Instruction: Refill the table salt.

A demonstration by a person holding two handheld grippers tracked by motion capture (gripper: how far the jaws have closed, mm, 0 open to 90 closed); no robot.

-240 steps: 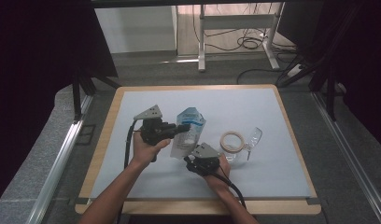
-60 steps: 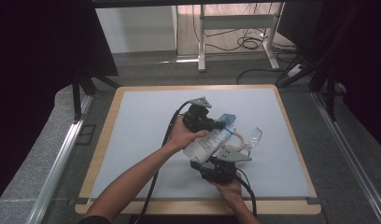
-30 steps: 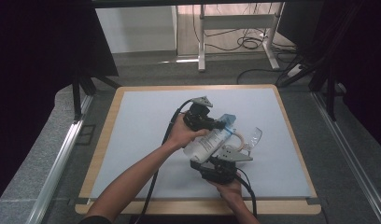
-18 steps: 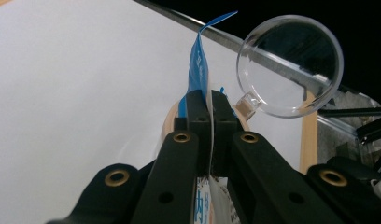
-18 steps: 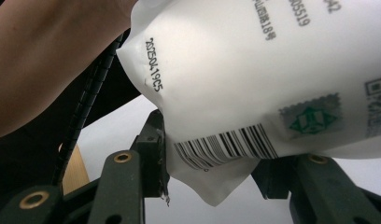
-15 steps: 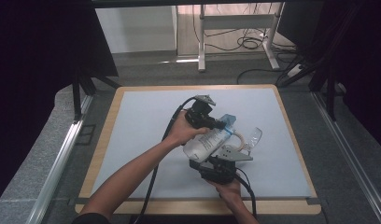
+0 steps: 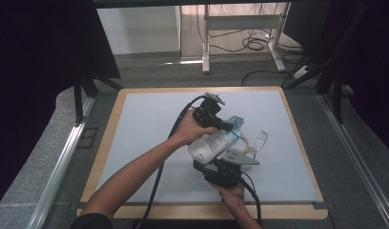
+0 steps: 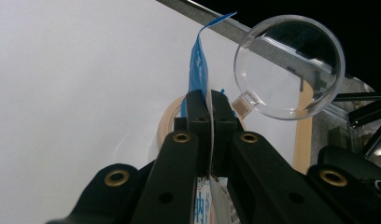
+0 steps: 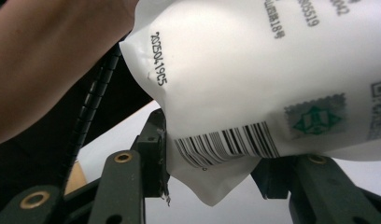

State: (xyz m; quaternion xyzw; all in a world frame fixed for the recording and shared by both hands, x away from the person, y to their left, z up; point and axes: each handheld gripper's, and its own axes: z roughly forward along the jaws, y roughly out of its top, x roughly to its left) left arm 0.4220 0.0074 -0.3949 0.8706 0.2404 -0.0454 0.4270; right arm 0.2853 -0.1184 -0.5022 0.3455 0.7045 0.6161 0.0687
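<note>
A: Where is the white printed plastic pouch with the blue top edge (image 7: 215,143) being held?

B: Above the middle of the pale table mat (image 7: 145,124), between both tools. Its blue edge is being pinched by the left gripper (image 8: 210,100), jaws pressed together on it.

A: And the right gripper (image 9: 209,156)?

B: The pouch's barcode corner is being clamped between its half-spread jaws (pouch tilted). A clear round plastic lens (image 8: 289,67) and a beige tape ring (image 8: 169,122) are lying just beside.
</note>
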